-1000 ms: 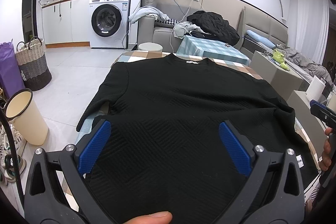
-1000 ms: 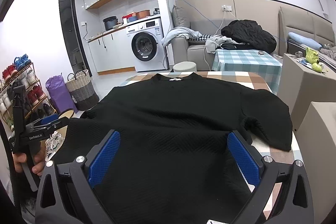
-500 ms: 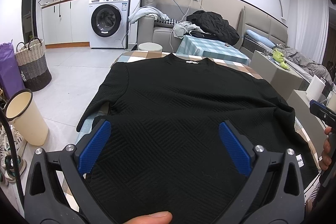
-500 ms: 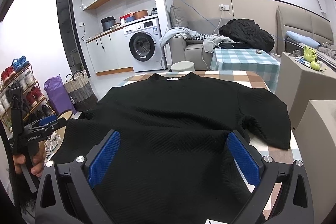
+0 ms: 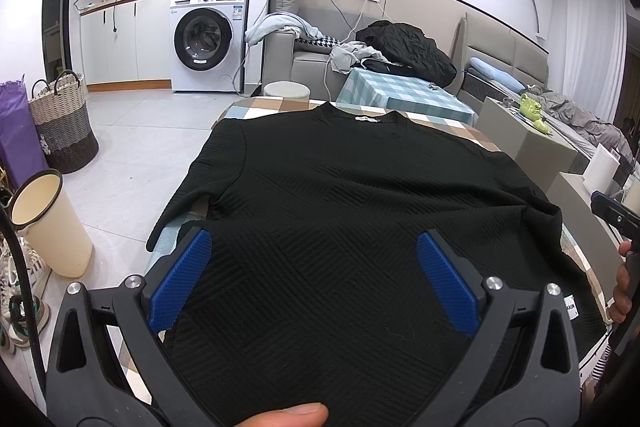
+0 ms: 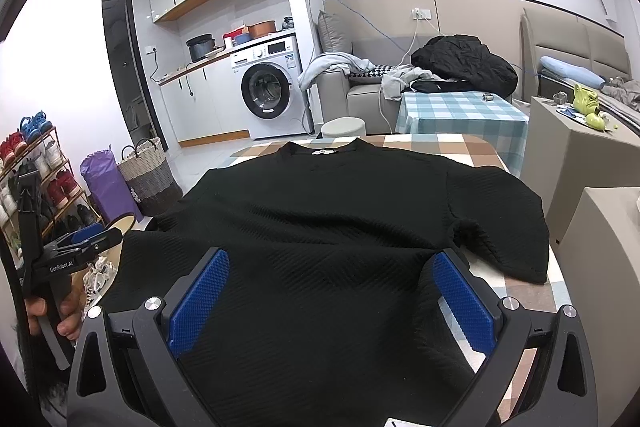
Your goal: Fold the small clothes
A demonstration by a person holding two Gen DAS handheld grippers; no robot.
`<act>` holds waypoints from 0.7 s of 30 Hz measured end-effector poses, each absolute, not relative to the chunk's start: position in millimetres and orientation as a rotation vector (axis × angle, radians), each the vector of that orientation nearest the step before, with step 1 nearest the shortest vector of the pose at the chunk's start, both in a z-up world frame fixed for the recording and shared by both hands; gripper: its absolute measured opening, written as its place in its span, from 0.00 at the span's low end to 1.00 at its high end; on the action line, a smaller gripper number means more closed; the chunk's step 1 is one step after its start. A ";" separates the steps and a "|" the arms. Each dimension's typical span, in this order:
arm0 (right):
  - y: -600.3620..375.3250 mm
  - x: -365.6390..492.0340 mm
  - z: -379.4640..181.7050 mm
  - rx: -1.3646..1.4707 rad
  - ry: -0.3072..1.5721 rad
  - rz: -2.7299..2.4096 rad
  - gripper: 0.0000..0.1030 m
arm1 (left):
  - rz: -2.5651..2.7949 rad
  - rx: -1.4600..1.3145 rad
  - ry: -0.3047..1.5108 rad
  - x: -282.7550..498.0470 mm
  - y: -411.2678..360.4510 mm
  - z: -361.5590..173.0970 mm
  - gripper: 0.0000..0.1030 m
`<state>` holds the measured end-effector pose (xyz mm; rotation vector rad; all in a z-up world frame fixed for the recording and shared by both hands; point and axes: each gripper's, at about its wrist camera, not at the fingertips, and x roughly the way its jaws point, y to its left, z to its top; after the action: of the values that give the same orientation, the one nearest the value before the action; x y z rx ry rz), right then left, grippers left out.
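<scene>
Black shirt (image 5: 360, 227) lies flat on the checked table (image 6: 460, 147), collar at 12 o'clock, unfolded; you hold left gripper (image 5: 312, 279) and right gripper (image 6: 330, 297) wide above the hem at 6, gripping nothing—next, pinch an edge, likely.

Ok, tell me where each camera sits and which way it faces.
Left wrist: on the left gripper, open over the black shirt, facing the washing machine; a thumb shows.
Right wrist: on the right gripper, open, same heading; the left hand shows.
Shared: shirt, washing machine.
</scene>
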<state>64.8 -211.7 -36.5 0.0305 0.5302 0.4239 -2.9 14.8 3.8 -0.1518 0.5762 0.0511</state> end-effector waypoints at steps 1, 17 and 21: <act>-212.0 65.1 -36.5 0.031 0.530 0.423 1.00 | 0.051 -0.153 0.576 -2.9 13.9 4.0 0.99; -215.1 67.0 -41.4 0.024 0.542 0.405 1.00 | 0.060 -0.157 0.576 -2.4 16.5 2.8 0.99; -218.0 70.0 -44.0 0.045 0.556 0.399 1.00 | 0.063 -0.160 0.578 -2.1 16.7 2.1 0.99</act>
<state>70.0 -218.0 -44.0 0.0451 0.5564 0.3993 -2.1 16.7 2.1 -0.1602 0.5785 0.0627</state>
